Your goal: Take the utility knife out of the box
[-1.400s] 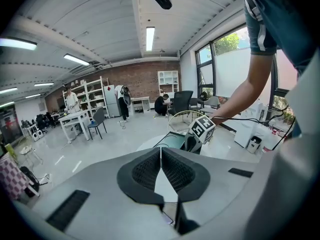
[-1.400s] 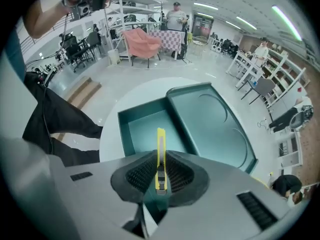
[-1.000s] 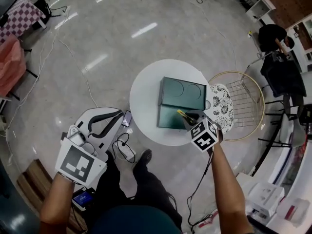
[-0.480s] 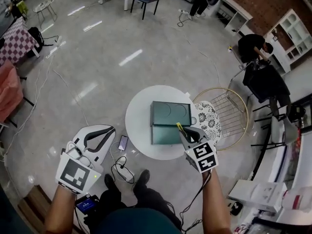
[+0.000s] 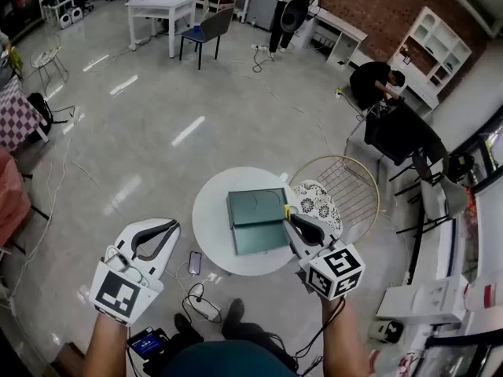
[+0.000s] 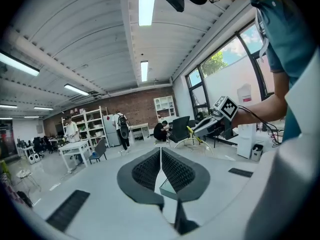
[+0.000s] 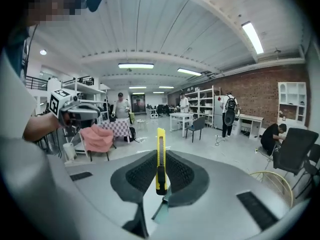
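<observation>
Head view: A round white desk (image 5: 211,238) carries a green box (image 5: 258,221), roughly at its centre. The right gripper (image 5: 292,220) is held over the desk's right edge, just beside the box's right side. A yellow knife (image 5: 286,210) sticks out past its fingers, with only the tip visible here. The left gripper (image 5: 163,231) is held over the floor, left of the desk and well apart from the box. A phone (image 5: 194,262) lies on the floor near the desk's lower left. A wire chair (image 5: 351,184) with a patterned cushion (image 5: 319,208) stands against the desk's right side. A person (image 5: 372,80) crouches further back, by a dark chair.

Left gripper view: The fingers (image 6: 172,170) are pressed together with nothing between them. A corner of the box shows low down, past the fingers. The right gripper appears at mid-right, raised in the air, and the knife slants out of its fingers, clear of the box.

Right gripper view: The fingers are pinching the knife. It stands upright between the ribbed pads, its lower end sits in the grip, and the rest rises above the fingertips. Part of the box and desk shows below the fingers. The left gripper appears at far left, in front of a pink-covered chair (image 7: 97,139).
</observation>
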Available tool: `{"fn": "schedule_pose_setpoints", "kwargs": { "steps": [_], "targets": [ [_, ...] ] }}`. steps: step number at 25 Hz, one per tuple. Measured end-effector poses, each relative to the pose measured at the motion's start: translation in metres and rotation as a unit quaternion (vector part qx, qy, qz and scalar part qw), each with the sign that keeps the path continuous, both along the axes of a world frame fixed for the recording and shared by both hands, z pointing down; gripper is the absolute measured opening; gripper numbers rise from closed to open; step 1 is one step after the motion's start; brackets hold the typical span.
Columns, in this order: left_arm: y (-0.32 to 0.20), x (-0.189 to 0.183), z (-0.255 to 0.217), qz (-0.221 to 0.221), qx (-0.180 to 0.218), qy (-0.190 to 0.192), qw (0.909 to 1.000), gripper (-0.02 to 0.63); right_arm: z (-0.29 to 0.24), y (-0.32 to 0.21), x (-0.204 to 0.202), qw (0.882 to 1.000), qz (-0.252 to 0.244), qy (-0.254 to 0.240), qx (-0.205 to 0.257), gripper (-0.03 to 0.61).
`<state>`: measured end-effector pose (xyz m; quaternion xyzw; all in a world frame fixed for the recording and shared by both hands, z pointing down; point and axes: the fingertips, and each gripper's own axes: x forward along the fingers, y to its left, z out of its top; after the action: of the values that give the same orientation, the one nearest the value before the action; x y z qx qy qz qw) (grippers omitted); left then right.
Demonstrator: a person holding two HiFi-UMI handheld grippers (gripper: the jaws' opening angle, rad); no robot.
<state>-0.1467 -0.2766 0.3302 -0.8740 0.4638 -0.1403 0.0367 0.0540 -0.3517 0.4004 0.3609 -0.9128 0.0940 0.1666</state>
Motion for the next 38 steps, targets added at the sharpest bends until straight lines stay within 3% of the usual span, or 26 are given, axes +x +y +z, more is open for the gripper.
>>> {"fn": "schedule_pose_setpoints", "kwargs": {
  "steps": [8,18,33,38],
  "targets": [
    [0.007,0.007,-0.034,0.019,0.021,0.022,0.9994,0.026,-0.068,0.037,0.010,0.995,0.030,-0.096,0.027,0.071],
    [0.022,0.032,-0.061,0.048,0.027,0.042,0.9976,0.026,-0.129,0.086,0.025,0.977,0.036,-0.201,0.065,0.071],
    [0.038,0.048,-0.055,0.063,0.031,0.055,0.9960,0.026,-0.125,0.108,0.034,0.977,0.041,-0.196,0.068,0.071],
    [0.031,0.034,-0.050,0.062,0.027,0.056,0.9962,0.026,-0.117,0.100,0.020,0.979,0.041,-0.192,0.061,0.071]
  ]
}}
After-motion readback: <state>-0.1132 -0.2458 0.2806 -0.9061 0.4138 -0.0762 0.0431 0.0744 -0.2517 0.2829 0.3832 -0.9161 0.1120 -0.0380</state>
